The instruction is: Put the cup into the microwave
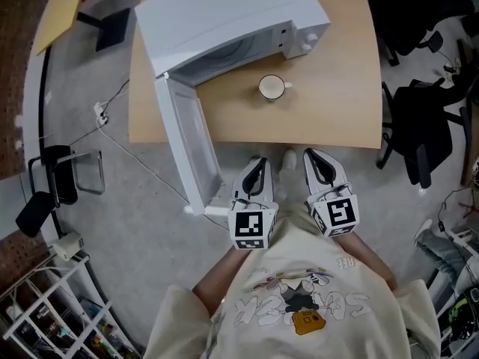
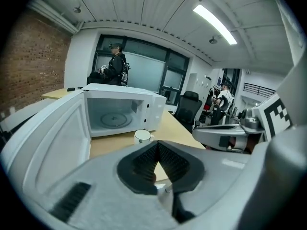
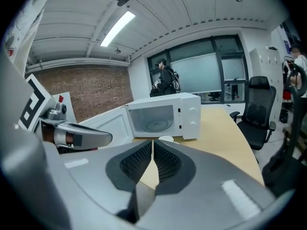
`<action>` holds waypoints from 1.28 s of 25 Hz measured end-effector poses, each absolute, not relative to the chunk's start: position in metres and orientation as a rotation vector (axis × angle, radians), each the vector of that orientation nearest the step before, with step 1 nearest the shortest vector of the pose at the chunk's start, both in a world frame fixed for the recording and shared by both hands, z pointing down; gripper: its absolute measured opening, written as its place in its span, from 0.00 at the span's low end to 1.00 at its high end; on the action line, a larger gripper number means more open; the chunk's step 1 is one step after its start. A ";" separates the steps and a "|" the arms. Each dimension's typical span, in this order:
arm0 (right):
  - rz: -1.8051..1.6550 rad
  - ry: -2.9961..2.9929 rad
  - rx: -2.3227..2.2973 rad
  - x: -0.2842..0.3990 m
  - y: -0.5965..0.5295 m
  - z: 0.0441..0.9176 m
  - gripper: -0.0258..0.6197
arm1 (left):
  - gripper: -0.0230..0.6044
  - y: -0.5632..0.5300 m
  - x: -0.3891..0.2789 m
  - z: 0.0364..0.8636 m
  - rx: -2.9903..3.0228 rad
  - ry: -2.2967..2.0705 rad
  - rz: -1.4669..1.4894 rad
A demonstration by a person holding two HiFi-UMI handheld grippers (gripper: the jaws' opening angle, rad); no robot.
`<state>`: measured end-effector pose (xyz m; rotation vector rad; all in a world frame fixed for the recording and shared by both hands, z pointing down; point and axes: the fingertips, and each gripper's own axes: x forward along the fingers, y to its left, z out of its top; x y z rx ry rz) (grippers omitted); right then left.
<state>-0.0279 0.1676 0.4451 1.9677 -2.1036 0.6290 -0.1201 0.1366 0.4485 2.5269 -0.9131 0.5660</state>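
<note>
A small white cup (image 1: 272, 87) stands on the wooden table (image 1: 337, 118), just in front of the white microwave (image 1: 224, 21). The microwave door (image 1: 191, 144) hangs open, past the table's near edge on the left. Both grippers are held side by side below that near edge, short of the cup. My left gripper (image 1: 258, 164) is shut and empty, close to the door's end. My right gripper (image 1: 314, 157) is shut and empty too. The left gripper view shows the cup (image 2: 142, 136) above the shut jaws and the microwave's bare turntable (image 2: 115, 119). In the right gripper view, the cup (image 3: 166, 139) peeks over the shut jaws.
Black office chairs (image 1: 419, 133) stand right of the table. A black chair (image 1: 52, 185) and a cable (image 1: 127, 155) are on the floor at left, and a wire rack (image 1: 45, 313) at bottom left. A person (image 2: 116, 66) stands far behind the microwave.
</note>
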 end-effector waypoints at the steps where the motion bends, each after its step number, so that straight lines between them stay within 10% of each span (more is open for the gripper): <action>1: 0.626 -2.101 1.976 -0.029 0.168 0.444 0.07 | 0.04 0.138 -0.122 0.446 2.534 -0.912 0.559; 32: 0.560 -2.260 1.639 0.026 0.053 0.467 0.07 | 0.04 0.031 -0.075 0.444 2.475 -1.093 0.546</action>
